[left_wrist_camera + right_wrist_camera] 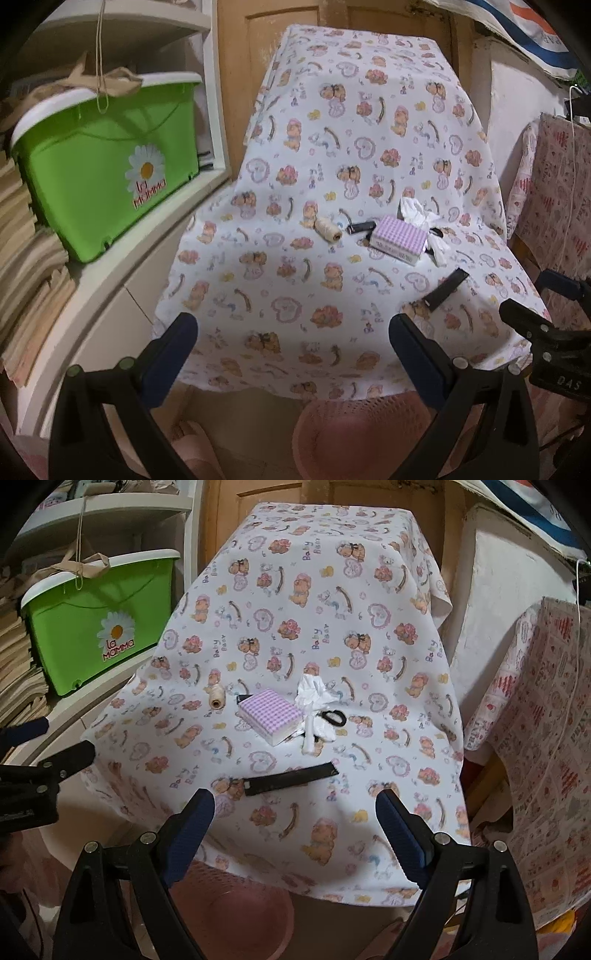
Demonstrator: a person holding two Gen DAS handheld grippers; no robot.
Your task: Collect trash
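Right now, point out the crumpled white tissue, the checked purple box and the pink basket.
crumpled white tissue [314, 705], right wrist view, its bunched middle.
checked purple box [269, 709], right wrist view, its top face.
pink basket [354, 435], left wrist view, its mesh wall below the table edge.

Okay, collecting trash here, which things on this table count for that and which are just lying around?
For the job:
crumpled white tissue
pink basket below the table edge, likely the bin

Just lying about:
purple checked box
twine spool
scissors
flat black bar
green tub on the shelf

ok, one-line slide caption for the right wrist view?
Open right gripper hovers over the bear-print cloth, facing crumpled white tissue, a purple checked box and a black strip.
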